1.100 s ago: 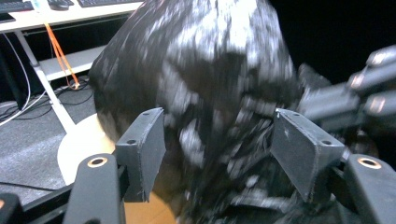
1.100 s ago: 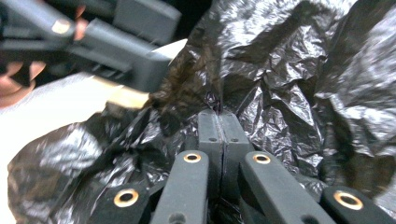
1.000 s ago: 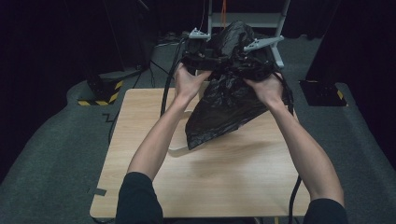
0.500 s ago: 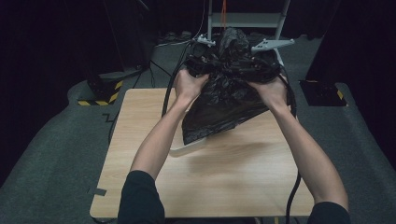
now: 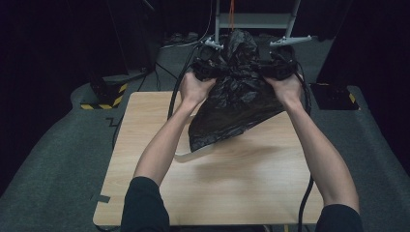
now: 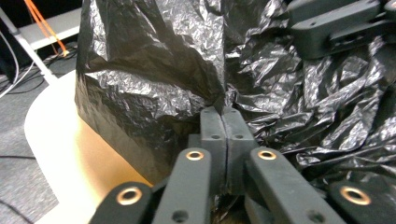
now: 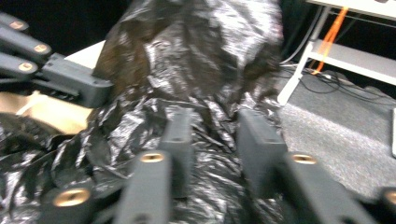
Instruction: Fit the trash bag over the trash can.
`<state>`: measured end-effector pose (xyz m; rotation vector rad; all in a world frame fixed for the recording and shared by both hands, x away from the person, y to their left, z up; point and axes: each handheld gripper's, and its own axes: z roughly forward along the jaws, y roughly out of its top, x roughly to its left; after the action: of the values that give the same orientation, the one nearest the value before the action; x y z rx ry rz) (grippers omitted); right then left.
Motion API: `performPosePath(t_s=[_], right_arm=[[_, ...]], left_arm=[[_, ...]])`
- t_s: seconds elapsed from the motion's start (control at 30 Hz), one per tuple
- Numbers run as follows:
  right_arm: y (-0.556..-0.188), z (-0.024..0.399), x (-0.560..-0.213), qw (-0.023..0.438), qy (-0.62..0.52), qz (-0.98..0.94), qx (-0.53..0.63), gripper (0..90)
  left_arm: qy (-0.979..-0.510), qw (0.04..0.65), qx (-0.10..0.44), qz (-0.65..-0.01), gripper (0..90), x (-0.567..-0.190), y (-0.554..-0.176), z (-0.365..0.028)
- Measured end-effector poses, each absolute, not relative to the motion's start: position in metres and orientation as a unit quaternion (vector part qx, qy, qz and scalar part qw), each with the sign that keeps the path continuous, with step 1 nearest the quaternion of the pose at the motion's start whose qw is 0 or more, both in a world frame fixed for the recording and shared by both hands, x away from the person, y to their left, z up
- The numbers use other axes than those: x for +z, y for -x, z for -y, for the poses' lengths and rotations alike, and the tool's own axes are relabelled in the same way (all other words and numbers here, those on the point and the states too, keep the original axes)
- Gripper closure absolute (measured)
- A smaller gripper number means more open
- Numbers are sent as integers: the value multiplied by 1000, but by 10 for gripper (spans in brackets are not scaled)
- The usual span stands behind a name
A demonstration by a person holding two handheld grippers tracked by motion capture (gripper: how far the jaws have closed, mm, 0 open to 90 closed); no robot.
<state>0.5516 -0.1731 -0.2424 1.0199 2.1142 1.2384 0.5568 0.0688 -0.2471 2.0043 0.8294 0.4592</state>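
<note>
A crumpled black plastic bag [image 5: 237, 101] hangs above the far half of the wooden table [image 5: 232, 193], held up between both hands. My left gripper [image 5: 205, 67] is at the bag's upper left. In the left gripper view its jaws [image 6: 225, 114] have just closed and meet on a fold of bag film [image 6: 154, 70]. My right gripper [image 5: 276, 67] is at the upper right. In the right gripper view its jaws [image 7: 215, 126] have just been closing, a gap still shows, and the bag film [image 7: 196, 51] lies between them.
A pale flat edge [image 5: 193, 155] shows under the bag's lower corner. Behind the table stands a metal shelf frame [image 5: 256, 19] with orange cables. A yellow-and-black striped base [image 5: 101, 104] sits on the floor at far left. Gripper cables trail over the table's edges.
The two hands have drawn slightly apart, the right one moving right, and the bag's top is stretched wider between them. The bag hangs a little lower on the table side.
</note>
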Motion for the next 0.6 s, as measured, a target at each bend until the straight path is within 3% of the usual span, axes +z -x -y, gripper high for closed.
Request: performPosePath(t_s=[0.13, 0.27, 0.37, 0.43, 0.6], right_arm=[[-547, 166, -239, 248, -349, -783, 451, 870], [-542, 158, -234, 246, -329, -791, 453, 900], [-543, 152, -239, 242, -325, -798, 447, 889], [-544, 152, -242, 243, -331, -790, 455, 816], [-543, 160, -238, 260, -347, -773, 463, 624]], left_arm=[[-781, 474, 203, -352, 596, -243, -554, -74], [-752, 504, 222, -361, 479, -236, -552, -80], [-746, 509, 224, -366, 481, -234, -555, -77], [-754, 498, 219, -369, 520, -235, -558, -74], [-778, 466, 196, -374, 741, -244, -566, -71]])
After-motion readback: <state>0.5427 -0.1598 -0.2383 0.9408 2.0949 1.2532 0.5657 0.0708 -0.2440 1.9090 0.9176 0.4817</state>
